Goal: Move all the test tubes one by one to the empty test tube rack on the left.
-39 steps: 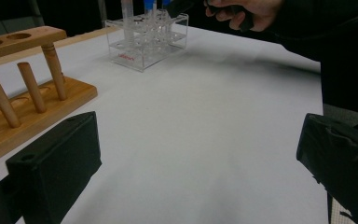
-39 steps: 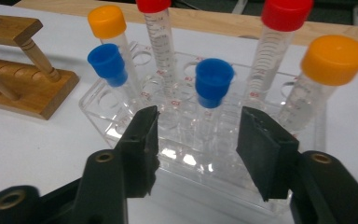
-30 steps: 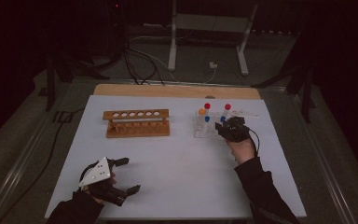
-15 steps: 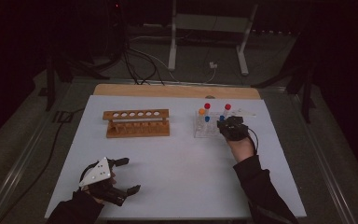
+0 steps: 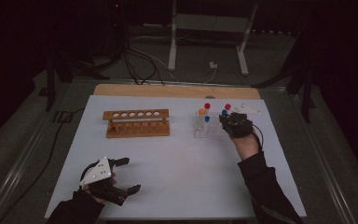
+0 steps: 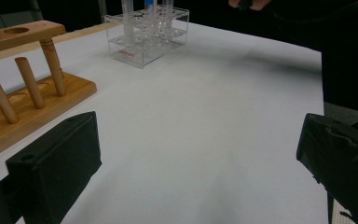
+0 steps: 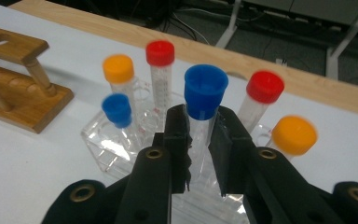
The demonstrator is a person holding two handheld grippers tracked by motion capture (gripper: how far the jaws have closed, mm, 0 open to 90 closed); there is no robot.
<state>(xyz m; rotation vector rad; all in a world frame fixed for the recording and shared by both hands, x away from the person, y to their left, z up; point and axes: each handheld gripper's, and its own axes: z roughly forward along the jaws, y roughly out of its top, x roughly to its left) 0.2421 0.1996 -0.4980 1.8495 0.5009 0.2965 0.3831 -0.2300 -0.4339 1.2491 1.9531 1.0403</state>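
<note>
Right gripper [image 7: 200,140]: its jaws have just been closing and now clamp a blue-capped tube [image 7: 204,100] just under the cap, the spot where the glass is free of the rack and the cap's lip would stop a slip.
Grip direction: the jaws come in from the person's side and sit on either flank of the tube, which stands close to upright, so it looks ready to go straight up out of its hole.
Tube's place: at the near right of the clear rack [image 5: 205,130], on the right half of the bench [image 5: 182,177]; whether its foot has left the hole I cannot tell.
Neighbours: a red-capped tube [image 7: 160,70], an orange one [image 7: 119,70] and a short blue one [image 7: 117,110] stand to one side, a second red [image 7: 264,88] and a second orange [image 7: 293,135] to the other, all close by, so a straight lift seems the safe way to avoid knocking them.
Wooden rack [image 5: 137,122]: on the left half of the bench, well apart from the clear rack, its row of holes empty; my guess is that it waits for the tubes.
Left gripper [image 5: 123,175]: resting low at the near left corner of the bench, jaws wide and holding nothing, out of the way of the right hand and near the wooden rack.
Likely step: pulling the first tube out of the clear rack.
</note>
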